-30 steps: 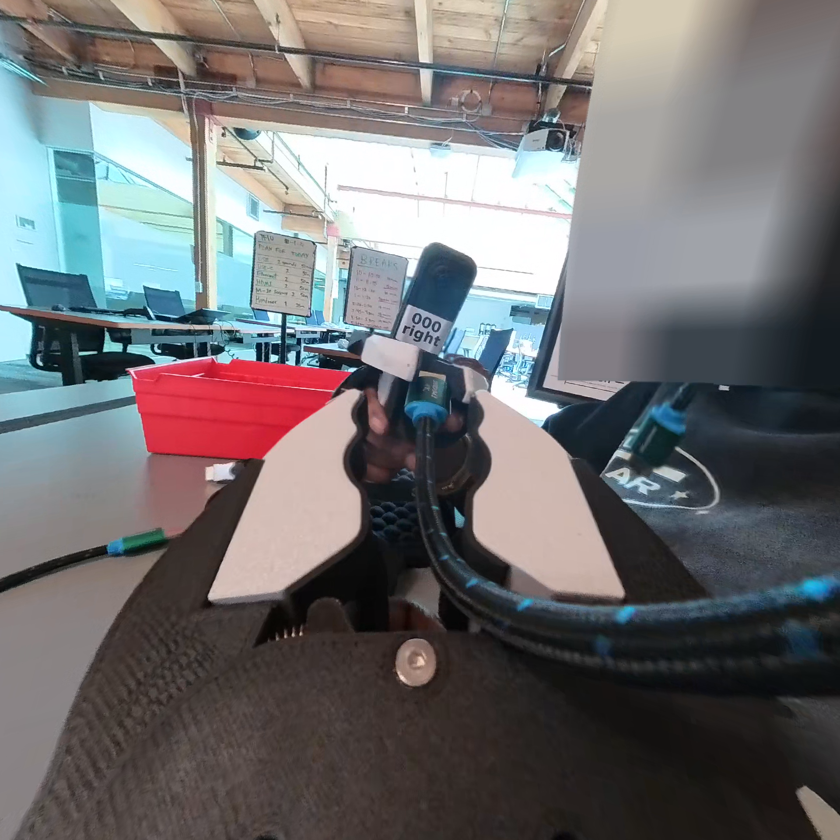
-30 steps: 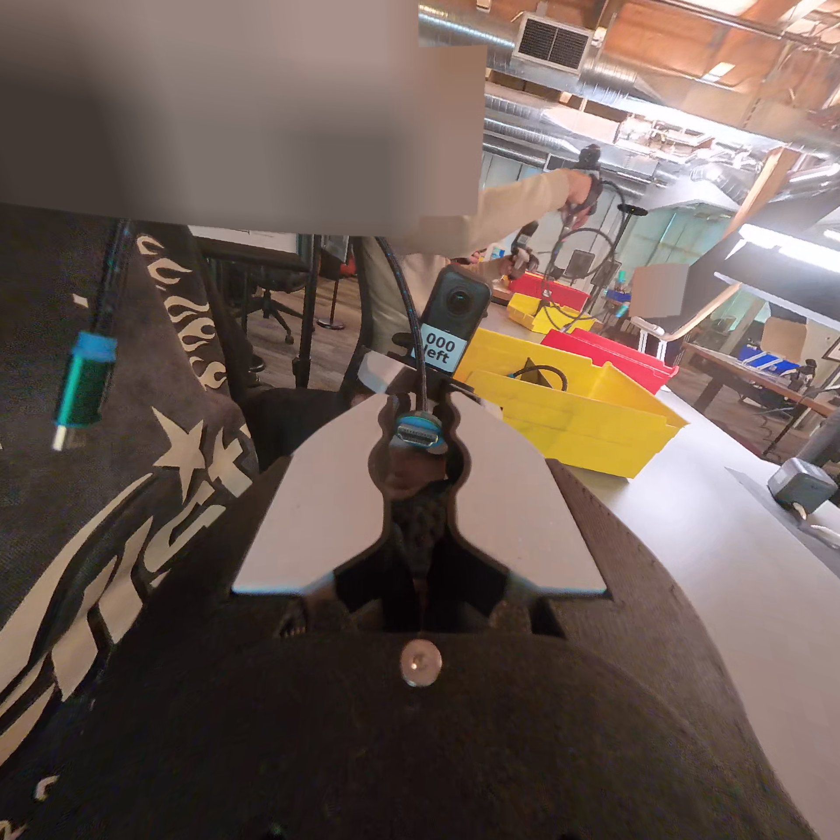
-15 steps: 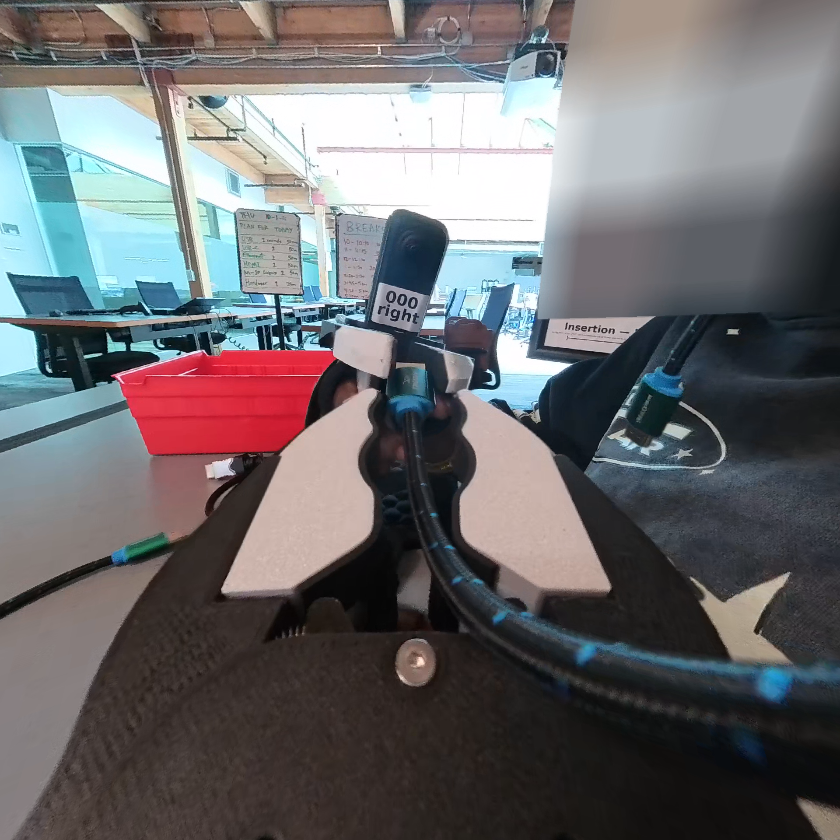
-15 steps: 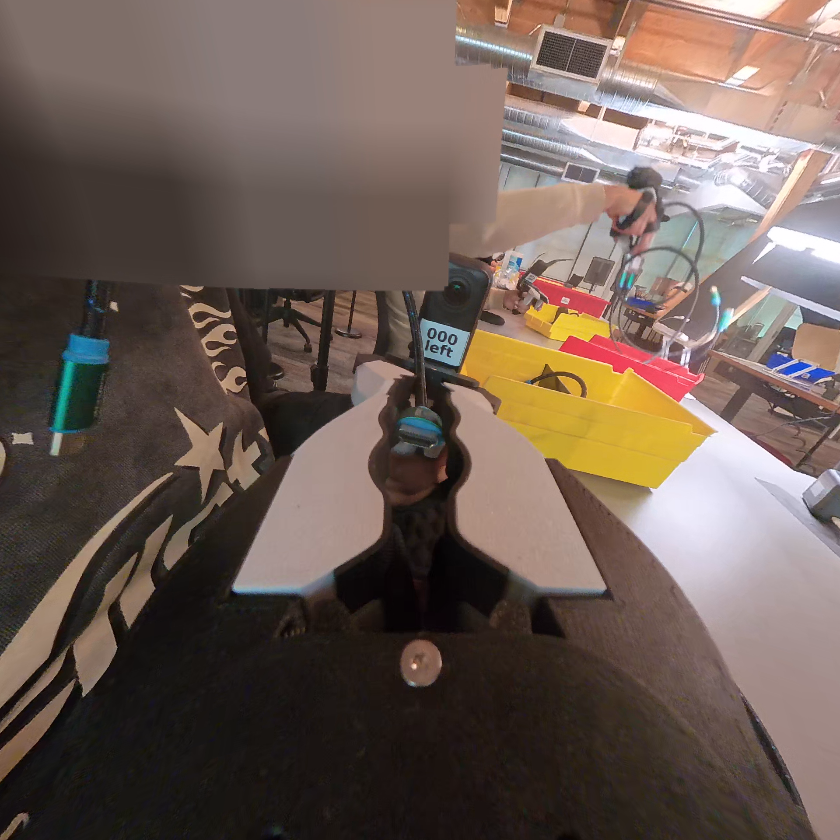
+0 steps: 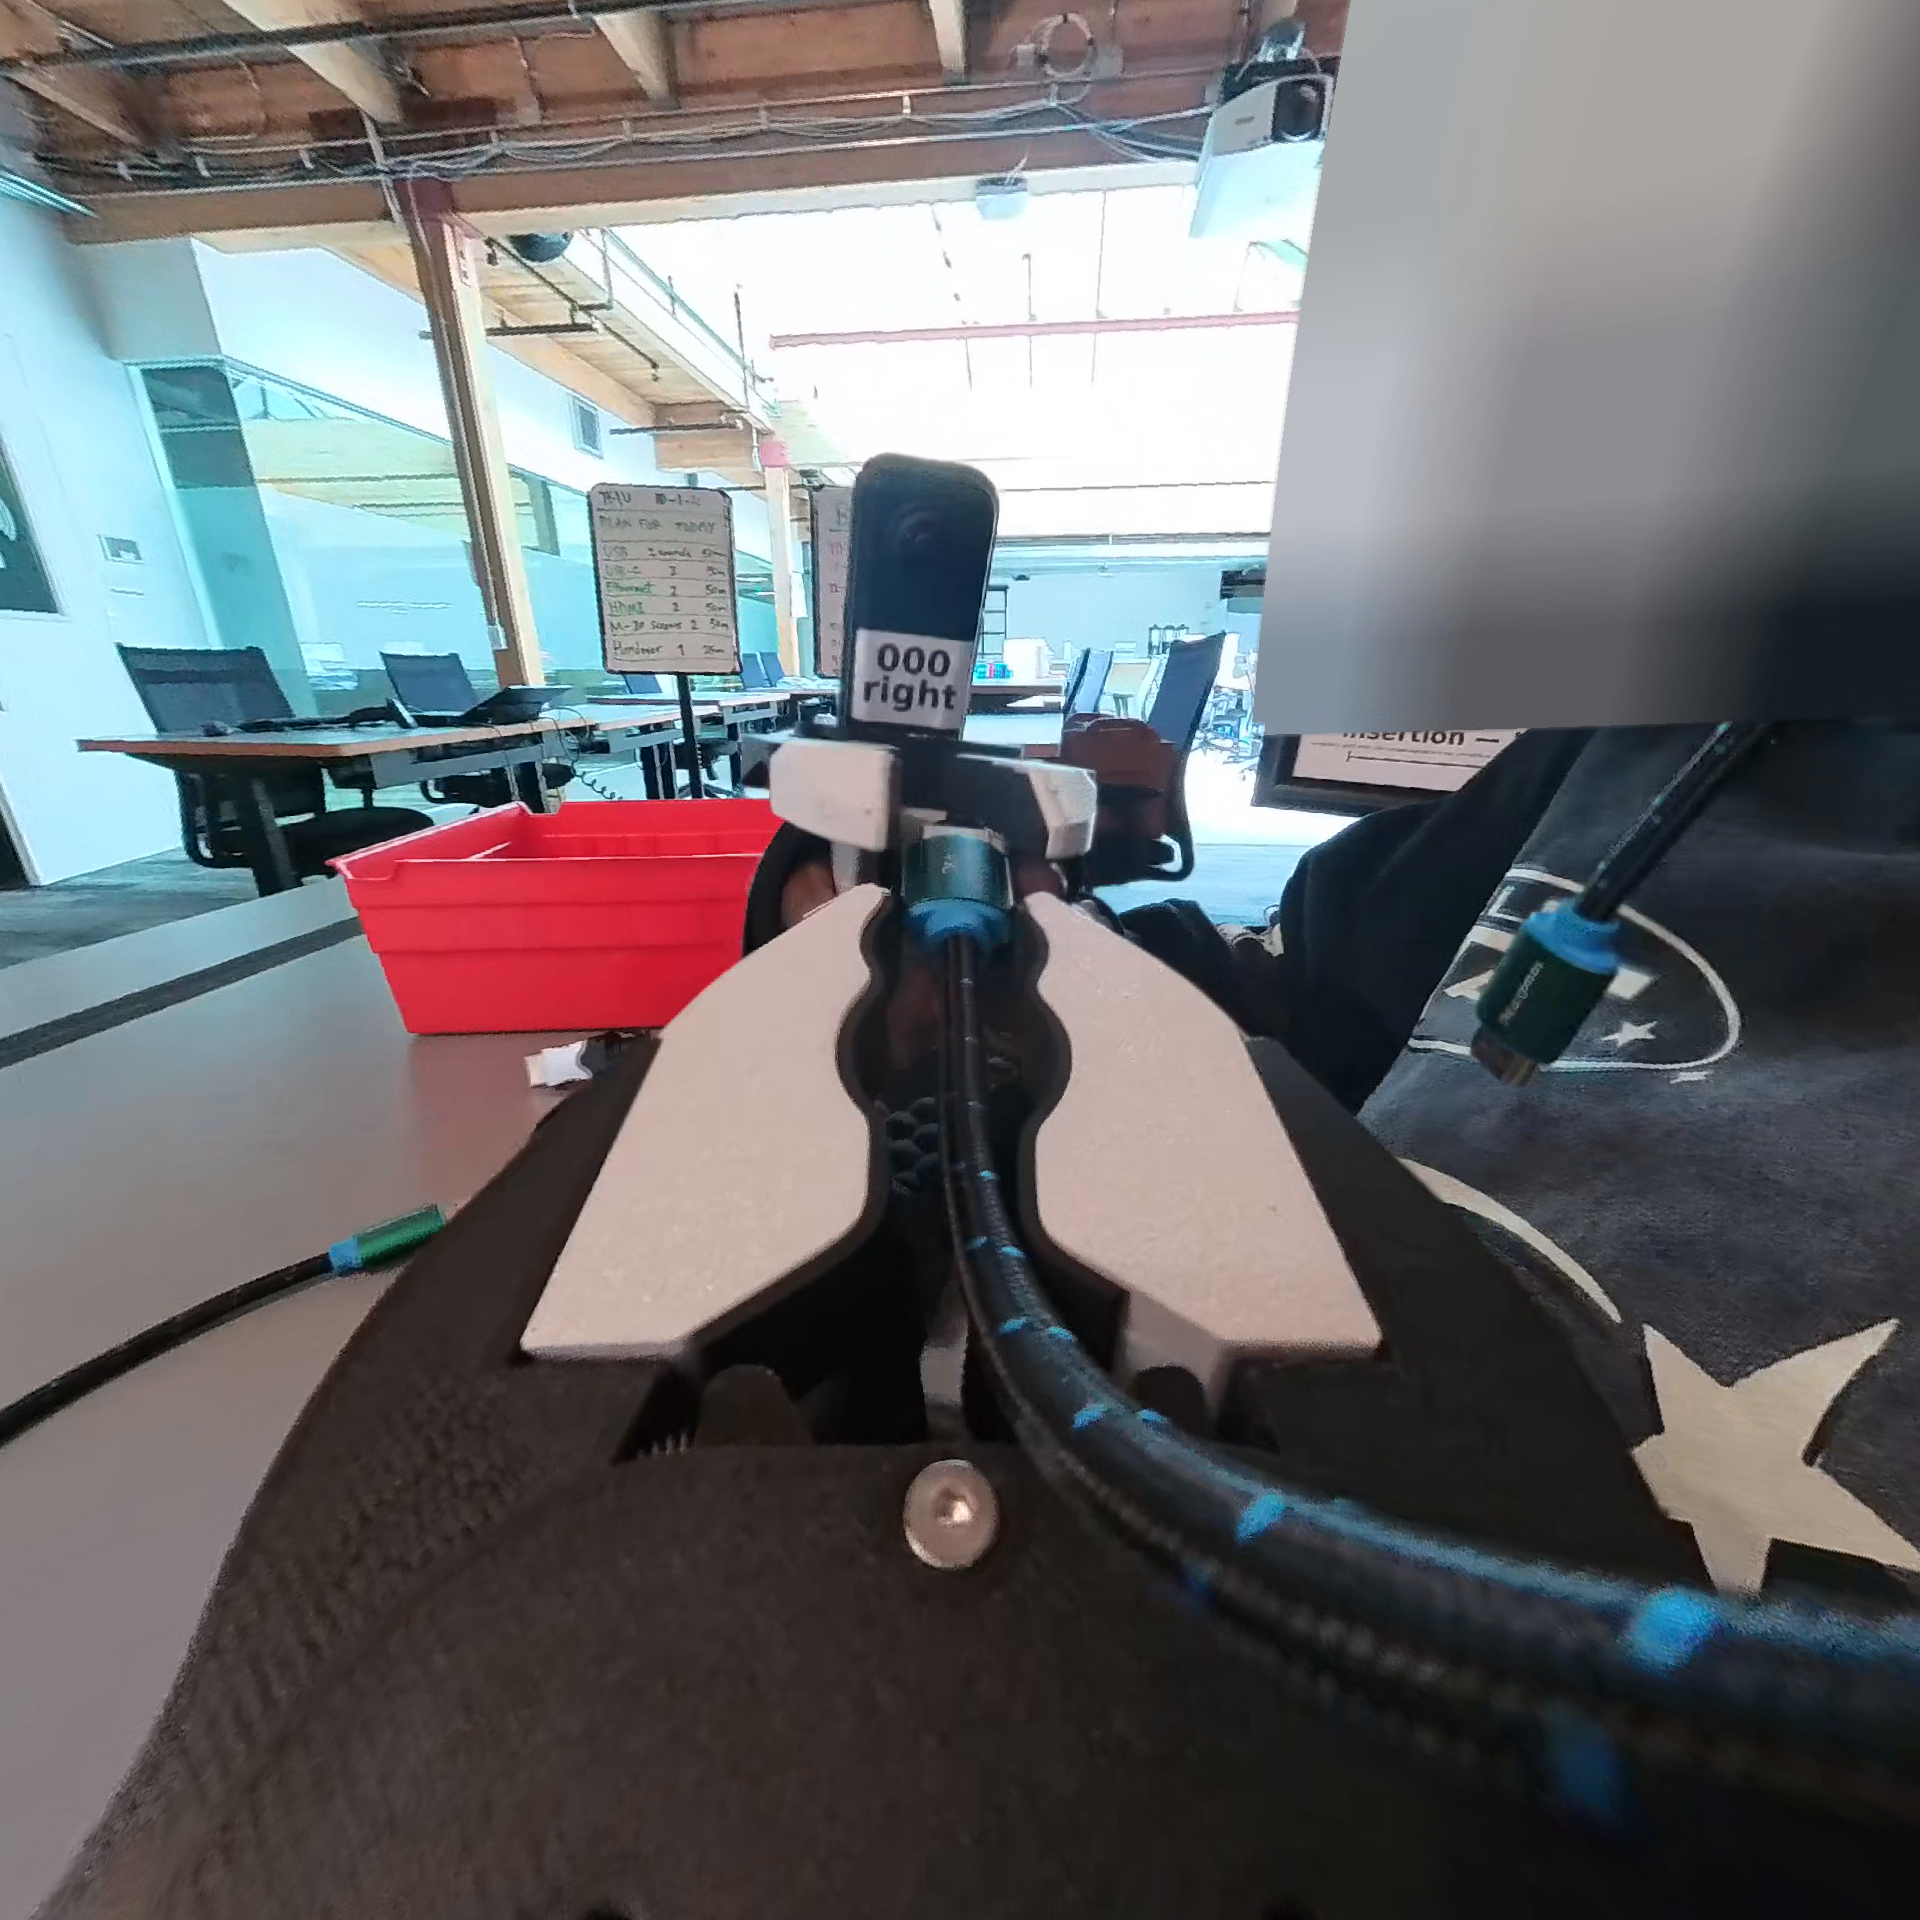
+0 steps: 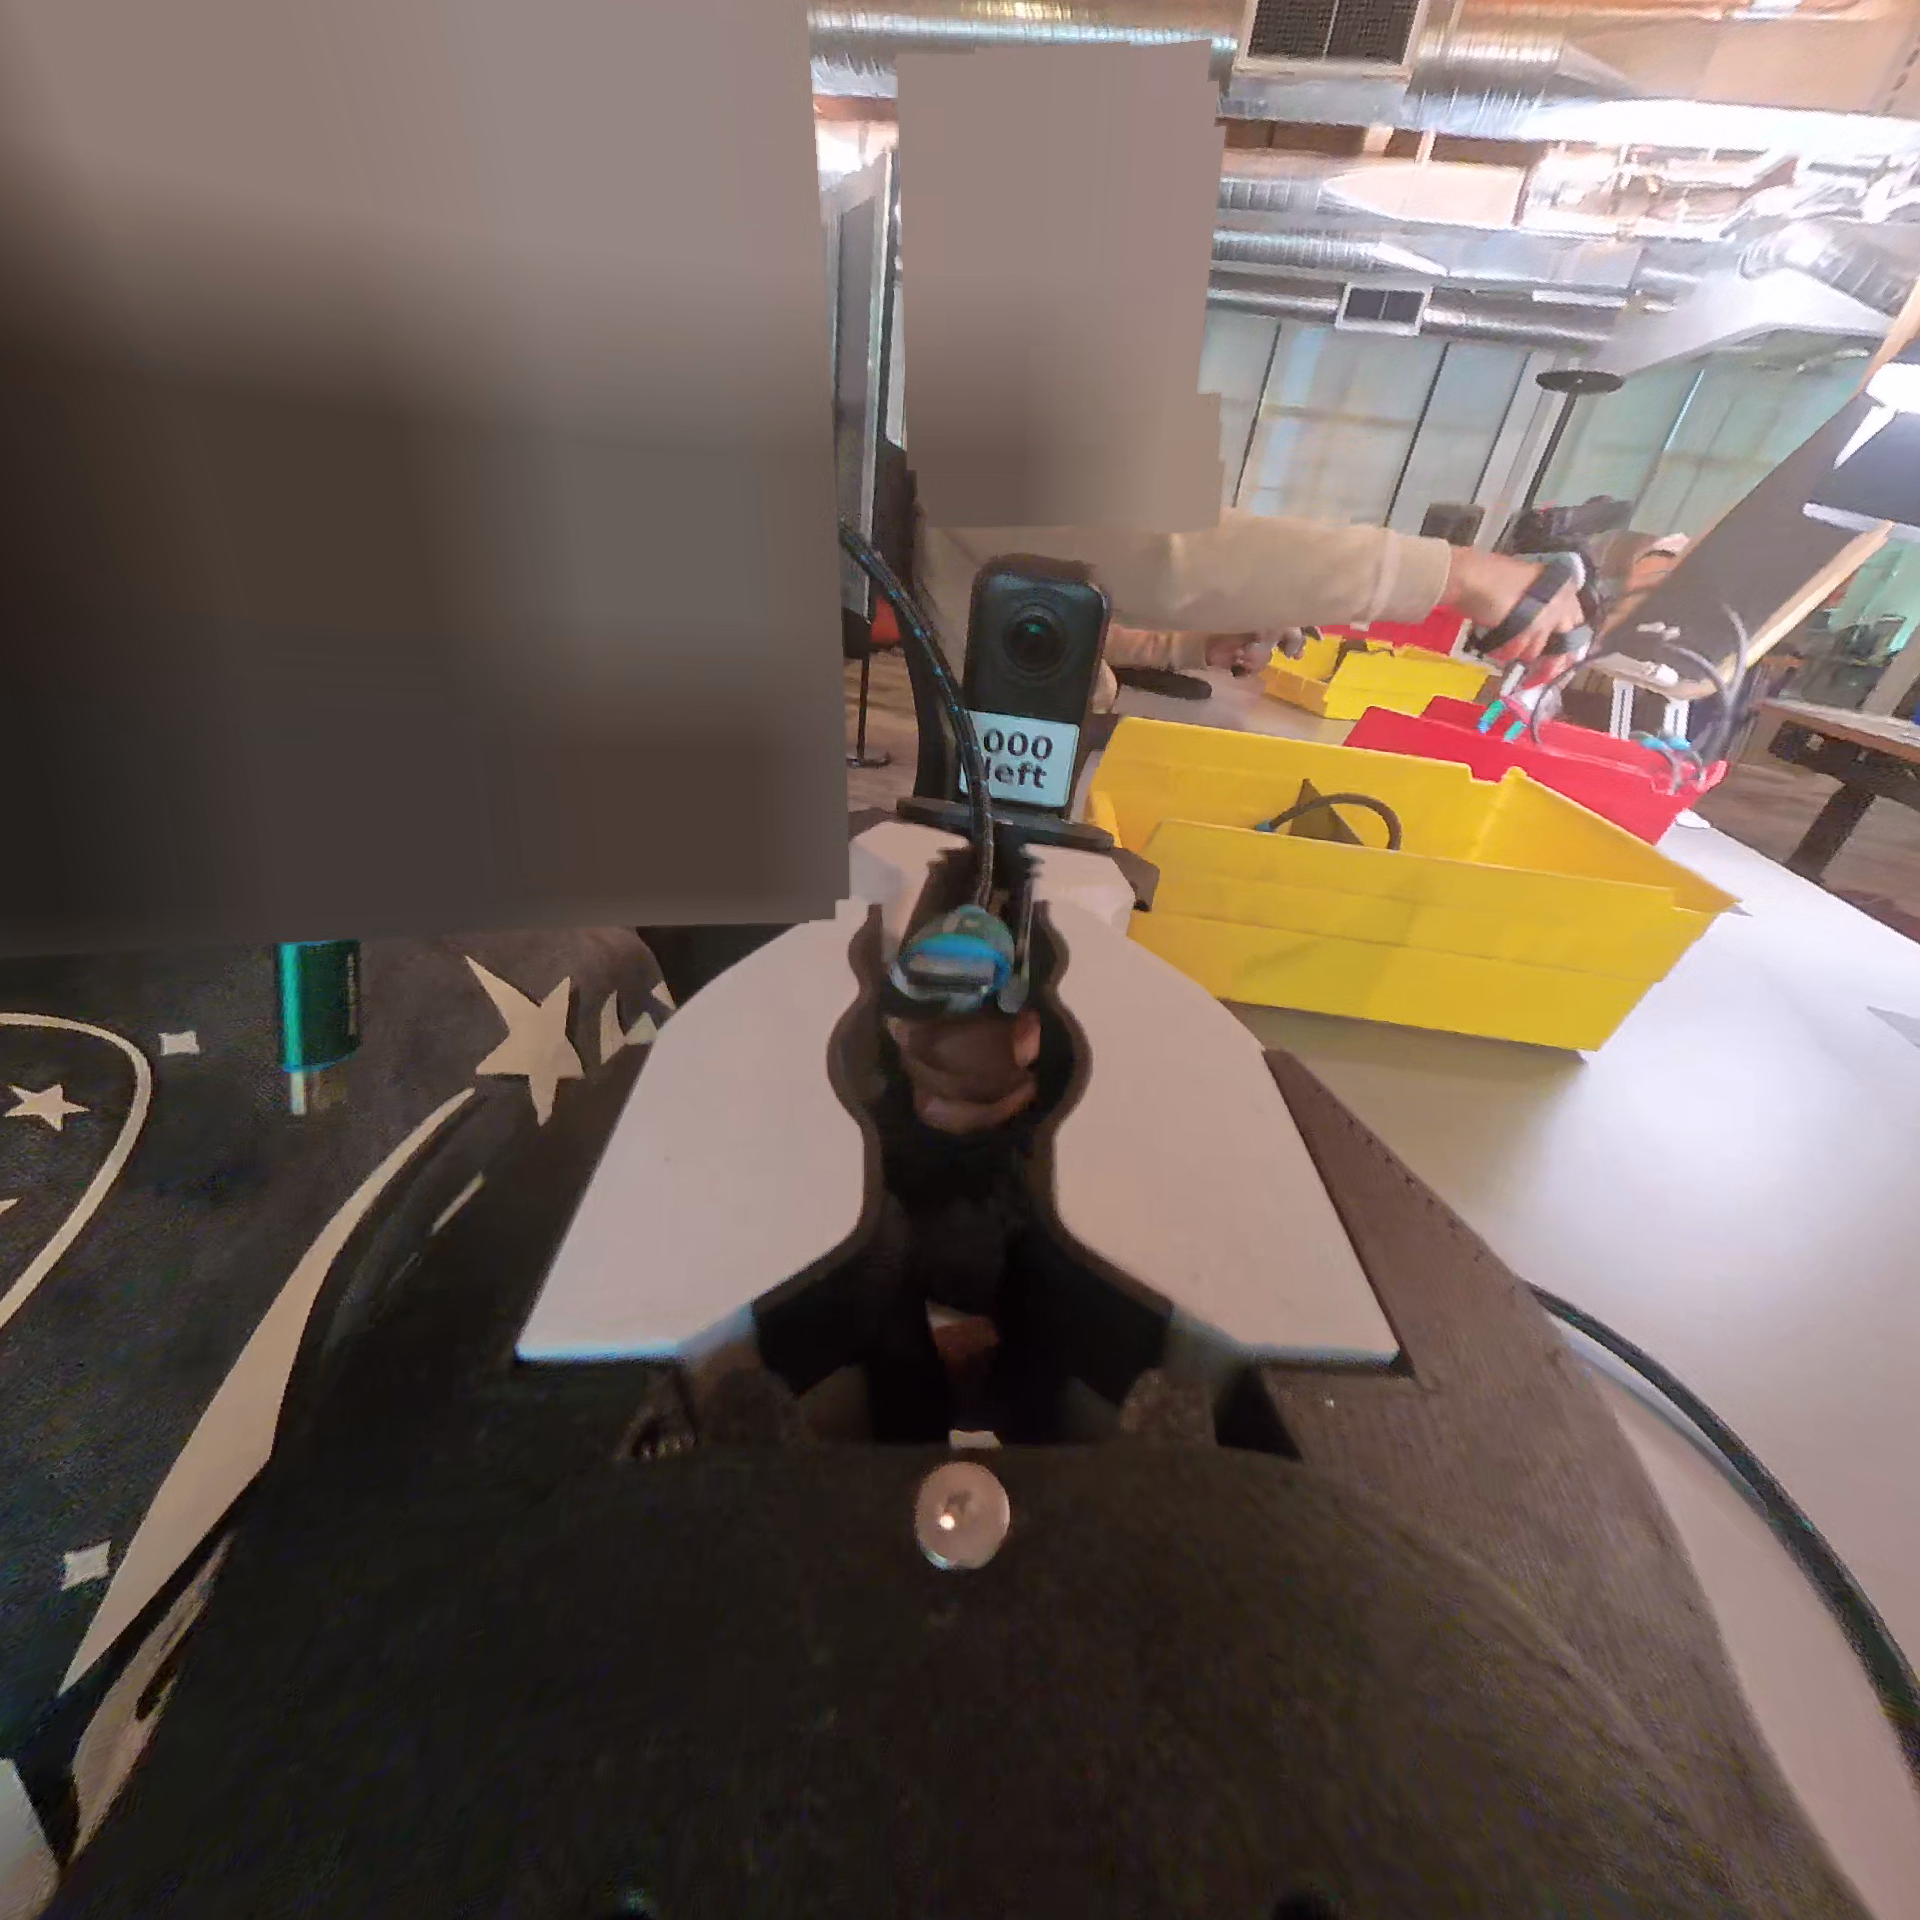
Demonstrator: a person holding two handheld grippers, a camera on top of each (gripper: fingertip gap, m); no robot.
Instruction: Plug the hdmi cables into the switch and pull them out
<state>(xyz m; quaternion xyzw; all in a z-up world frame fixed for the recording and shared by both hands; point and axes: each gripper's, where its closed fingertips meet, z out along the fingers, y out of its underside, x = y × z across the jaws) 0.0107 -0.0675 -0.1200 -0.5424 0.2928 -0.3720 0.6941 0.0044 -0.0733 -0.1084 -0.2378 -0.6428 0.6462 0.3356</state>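
Both grippers face each other, the left gripper [image 5: 951, 914] clamped on a green-and-blue HDMI plug [image 5: 954, 878]; the right gripper [image 6: 961, 971] touches it, grip unclear. No switch is visible, so plugging seems not begun.

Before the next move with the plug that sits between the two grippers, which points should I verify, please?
1. The green metal HDMI plug with blue collar is gripped at the tips of the left gripper: ok.
2. The right gripper also clamps that plug: cannot tell.
3. The braided black-and-blue cable runs unkinked between the left fingers: ok.
4. The switch is in view for aiming: not ok, neither view shows it.
5. The second green plug hangs clear of both grippers: ok.
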